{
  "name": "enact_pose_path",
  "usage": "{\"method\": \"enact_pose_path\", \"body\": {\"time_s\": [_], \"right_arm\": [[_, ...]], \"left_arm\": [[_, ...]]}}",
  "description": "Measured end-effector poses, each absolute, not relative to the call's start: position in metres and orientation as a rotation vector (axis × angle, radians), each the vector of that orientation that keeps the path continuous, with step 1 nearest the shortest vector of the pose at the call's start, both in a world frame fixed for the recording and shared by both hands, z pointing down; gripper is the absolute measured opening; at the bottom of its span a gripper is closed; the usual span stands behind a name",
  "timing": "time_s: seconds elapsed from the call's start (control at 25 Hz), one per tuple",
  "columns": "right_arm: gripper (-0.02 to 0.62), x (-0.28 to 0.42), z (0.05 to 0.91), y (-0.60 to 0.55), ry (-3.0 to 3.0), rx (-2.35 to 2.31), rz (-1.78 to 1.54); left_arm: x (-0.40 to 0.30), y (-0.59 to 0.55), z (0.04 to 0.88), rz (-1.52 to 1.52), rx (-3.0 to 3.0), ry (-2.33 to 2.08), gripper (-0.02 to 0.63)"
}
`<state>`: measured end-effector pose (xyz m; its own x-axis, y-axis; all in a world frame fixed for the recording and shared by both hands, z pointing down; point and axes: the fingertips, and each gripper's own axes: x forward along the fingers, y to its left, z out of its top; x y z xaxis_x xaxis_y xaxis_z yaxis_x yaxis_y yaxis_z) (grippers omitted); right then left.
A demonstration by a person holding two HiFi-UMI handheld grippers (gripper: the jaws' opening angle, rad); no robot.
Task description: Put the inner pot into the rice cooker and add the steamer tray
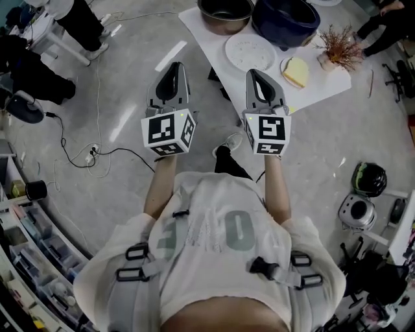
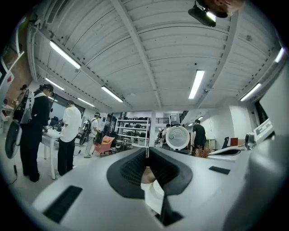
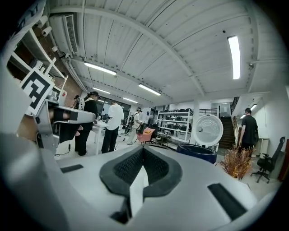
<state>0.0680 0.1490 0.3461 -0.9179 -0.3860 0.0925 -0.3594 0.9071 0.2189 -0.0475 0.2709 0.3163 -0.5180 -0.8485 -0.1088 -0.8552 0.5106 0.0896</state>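
My left hand-held gripper (image 1: 174, 67): jaws pressed together, empty, over open floor (image 1: 130, 65) beside the desk's (image 1: 198, 26) left edge. My right hand-held gripper (image 1: 260, 73): pressed together, empty, at the desk's near edge. Beyond, on the desk: steamer tray (image 1: 249, 52), inner pot (image 1: 225, 14), rice cooker (image 1: 285, 19).

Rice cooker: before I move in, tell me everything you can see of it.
The rice cooker has a round, dark blue body, glossy like plastic, and stands upright on the white table near the head view's top edge. Its cavity looks dark and empty. The right gripper view shows its white, ribbed round lid raised open behind the body. The inner pot stands close beside it, though I can't tell if they touch. The steamer tray lies just in front.
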Motion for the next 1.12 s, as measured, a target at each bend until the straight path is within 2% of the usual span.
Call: {"method": "enact_pose_path", "body": {"time_s": [0.56,0.92,1.12], "right_arm": [[0.009,-0.006,0.345,-0.02,-2.931,0.535,-0.251],[0.009,-0.013,0.374,-0.093,-2.913,0.578,-0.14],[0.009,-0.008,0.382,-0.116,-2.91,0.616,-0.083]], "left_arm": [[-0.114,0.088,0.316,0.15,-1.547,2.687,0.037],[-0.133,0.009,0.34,0.029,-1.604,2.677,0.037],[-0.137,-0.015,0.34,0.072,-1.631,2.701,0.037]]}}
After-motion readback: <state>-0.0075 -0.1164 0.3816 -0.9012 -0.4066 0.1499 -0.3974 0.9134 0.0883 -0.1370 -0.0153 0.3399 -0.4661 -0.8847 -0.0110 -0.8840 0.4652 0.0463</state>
